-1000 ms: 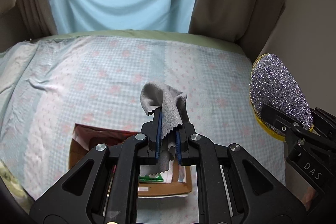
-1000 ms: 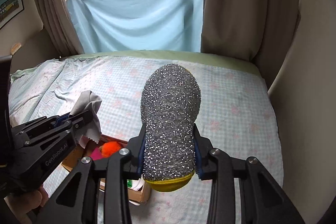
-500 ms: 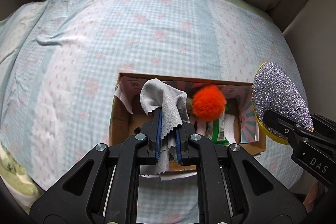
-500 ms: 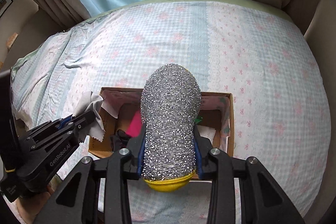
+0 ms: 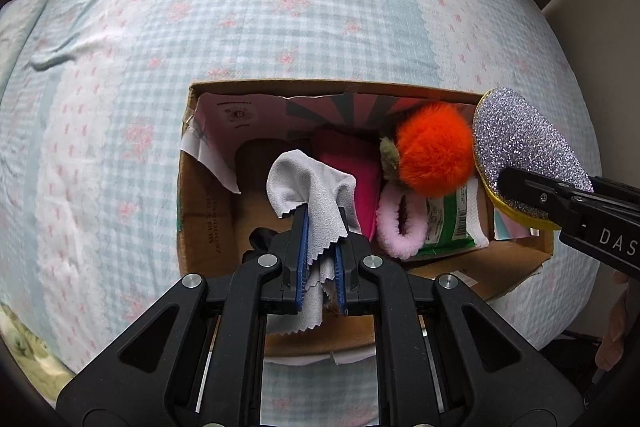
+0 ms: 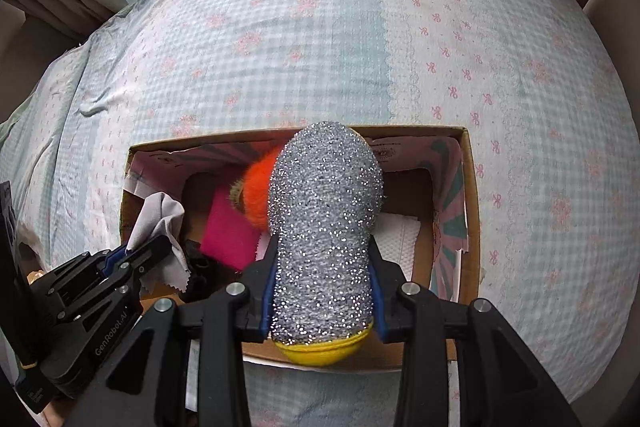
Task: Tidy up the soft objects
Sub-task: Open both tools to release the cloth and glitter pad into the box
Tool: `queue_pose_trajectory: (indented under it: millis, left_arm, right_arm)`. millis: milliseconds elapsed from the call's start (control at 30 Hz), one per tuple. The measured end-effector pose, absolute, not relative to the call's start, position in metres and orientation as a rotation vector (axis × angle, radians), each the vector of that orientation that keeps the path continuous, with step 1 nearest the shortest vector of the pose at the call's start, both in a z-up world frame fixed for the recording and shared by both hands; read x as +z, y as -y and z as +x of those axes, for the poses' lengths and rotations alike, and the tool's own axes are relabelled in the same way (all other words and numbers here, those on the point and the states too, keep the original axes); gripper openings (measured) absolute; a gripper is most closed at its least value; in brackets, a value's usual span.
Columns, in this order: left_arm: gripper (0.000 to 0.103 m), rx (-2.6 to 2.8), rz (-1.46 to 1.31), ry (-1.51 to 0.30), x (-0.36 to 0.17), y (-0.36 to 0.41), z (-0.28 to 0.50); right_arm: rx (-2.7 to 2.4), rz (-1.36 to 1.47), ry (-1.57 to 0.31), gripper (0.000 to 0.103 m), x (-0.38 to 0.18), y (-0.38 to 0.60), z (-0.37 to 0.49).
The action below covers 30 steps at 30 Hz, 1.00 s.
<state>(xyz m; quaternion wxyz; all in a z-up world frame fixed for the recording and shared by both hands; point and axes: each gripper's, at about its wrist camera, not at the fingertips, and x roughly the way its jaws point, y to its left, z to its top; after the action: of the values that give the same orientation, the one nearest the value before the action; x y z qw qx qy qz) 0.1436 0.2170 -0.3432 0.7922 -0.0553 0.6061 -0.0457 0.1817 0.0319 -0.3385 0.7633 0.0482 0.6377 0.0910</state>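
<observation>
A: Start at the fingers. What does the left gripper [image 5: 319, 259] have?

B: Its jaws are pinched narrow on a small grey microfibre cloth with zigzag-cut edges [image 5: 316, 195]. The cloth bunches above the blue pads and a tail hangs below them. It sits over the near-left part of the open brown cardboard box [image 5: 200, 211].

A: And the right gripper [image 6: 322, 291]?

B: Clamped on a silver glittery scouring sponge with a yellow base [image 6: 324, 227], which stands up between the fingers, over the box's near edge.

A: What is already in the box?

B: A fluffy orange pom-pom [image 5: 432, 151] toward the far right, a folded magenta cloth [image 5: 352, 171] in the middle, a pale pink fuzzy ring [image 5: 400, 227] and a green-and-white packet [image 5: 448, 219] just beside it. Something black lies near the front, but I cannot make out what.

A: What could go wrong from here?

B: I'd judge two things. The cloth is light and may cling to a pad or drape over the box wall when released. And the sponge is held near the front rim, so opening there could drop it onto the checked blue-and-pink bedsheet [image 6: 280, 47] instead of inside.
</observation>
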Motion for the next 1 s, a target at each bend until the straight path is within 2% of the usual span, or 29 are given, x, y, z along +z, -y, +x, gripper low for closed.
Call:
queue_pose_trajectory:
  millis: [33, 67, 100, 133, 167, 233, 667, 867, 1000]
  left_arm:
    - [0.01, -0.104, -0.105, -1.302, -0.344, -0.216, 0.145]
    - [0.015, -0.11, -0.094, -1.308, -0.346, -0.214, 0.146]
    - [0.04, -0.116, -0.086, -1.313, -0.347, -0.213, 0.146]
    - [0.065, -0.127, -0.087, -1.31, -0.348, -0.212, 0.145]
    - [0.103, -0.145, -0.097, -1.304, -0.349, -0.212, 0.145]
    - [0.103, -0.165, -0.112, -1.287, -0.35, -0.212, 0.142]
    - [0.103, -0.176, -0.097, -1.298, -0.348, -0.204, 0.138]
    - [0.103, -0.156, -0.08, -1.253, -0.316, -0.2, 0.132]
    - [0.103, -0.125, -0.083, -1.195, -0.271, -0.198, 0.123]
  right_arm:
    - [0.19, 0.11, -1.395, 0.043, -0.34, -0.031, 0.184]
    - [0.18, 0.115, -1.404, 0.05, -0.343, -0.03, 0.186]
    - [0.172, 0.127, -1.407, 0.056, -0.344, -0.028, 0.187]
    - [0.168, 0.141, -1.408, 0.075, -0.345, -0.026, 0.188]
    - [0.162, 0.148, -1.41, 0.093, -0.347, -0.025, 0.189]
    - [0.157, 0.153, -1.414, 0.1, -0.35, -0.022, 0.19]
    - [0.138, 0.207, -1.432, 0.1, -0.35, -0.003, 0.177]
    - [0.166, 0.219, -1.394, 0.1, -0.326, 0.003, 0.17]
    - [0.191, 0.204, -1.357, 0.1, -0.288, 0.011, 0.164]
